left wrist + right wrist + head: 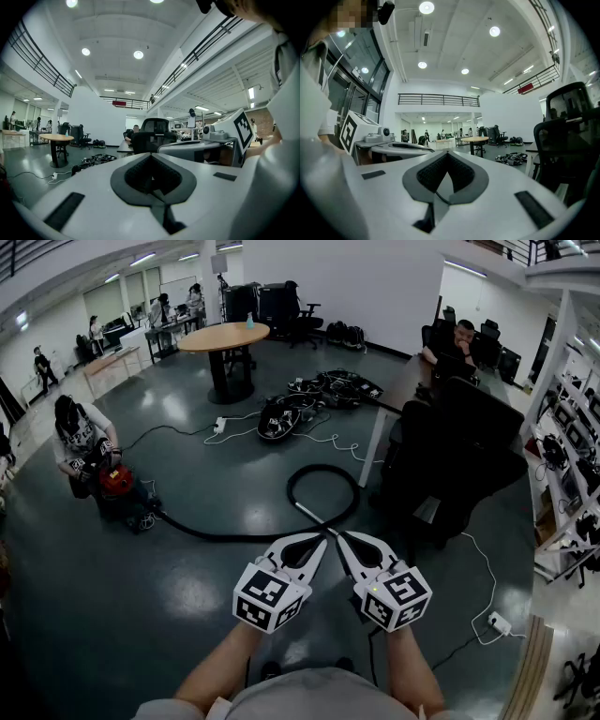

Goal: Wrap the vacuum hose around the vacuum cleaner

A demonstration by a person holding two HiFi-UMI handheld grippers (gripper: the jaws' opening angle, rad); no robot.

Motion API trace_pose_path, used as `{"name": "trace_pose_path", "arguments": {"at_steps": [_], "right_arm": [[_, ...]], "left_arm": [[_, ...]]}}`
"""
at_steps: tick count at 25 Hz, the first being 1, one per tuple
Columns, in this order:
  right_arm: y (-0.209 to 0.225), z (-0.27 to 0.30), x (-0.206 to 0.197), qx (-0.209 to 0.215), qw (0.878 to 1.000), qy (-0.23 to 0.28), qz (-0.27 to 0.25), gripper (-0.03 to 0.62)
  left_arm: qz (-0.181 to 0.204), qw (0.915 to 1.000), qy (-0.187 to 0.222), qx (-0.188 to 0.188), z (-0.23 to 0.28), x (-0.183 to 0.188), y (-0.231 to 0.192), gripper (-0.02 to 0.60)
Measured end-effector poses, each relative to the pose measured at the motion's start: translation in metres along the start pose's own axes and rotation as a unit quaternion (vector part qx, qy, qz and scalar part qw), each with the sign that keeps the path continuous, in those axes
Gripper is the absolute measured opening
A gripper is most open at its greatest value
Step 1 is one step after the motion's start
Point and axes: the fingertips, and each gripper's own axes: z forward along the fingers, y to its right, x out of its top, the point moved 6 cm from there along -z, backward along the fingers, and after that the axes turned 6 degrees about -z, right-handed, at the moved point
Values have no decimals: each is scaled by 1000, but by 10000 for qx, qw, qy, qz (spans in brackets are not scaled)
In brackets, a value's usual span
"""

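Both closed: left hand-held gripper [321, 543], right hand-held gripper [344, 543].

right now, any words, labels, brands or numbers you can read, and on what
No text can be read.
Left marker cube, right marker cube: square patterns only, no letters.
Red sign on the balcony rail: too blurred to read.

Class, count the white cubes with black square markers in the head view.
2: one white marker cube on the left gripper, another on the right gripper, bottom centre. None seems hidden.
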Motion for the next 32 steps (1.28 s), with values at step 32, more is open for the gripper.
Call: {"name": "trace_pose_path", "arguments": {"at_steps": [32], "right_arm": [[-76, 56, -6, -517, 9985, -156, -122, 6]], "left_arm": [[94, 9987, -197, -459, -73, -15, -69, 8]]}}
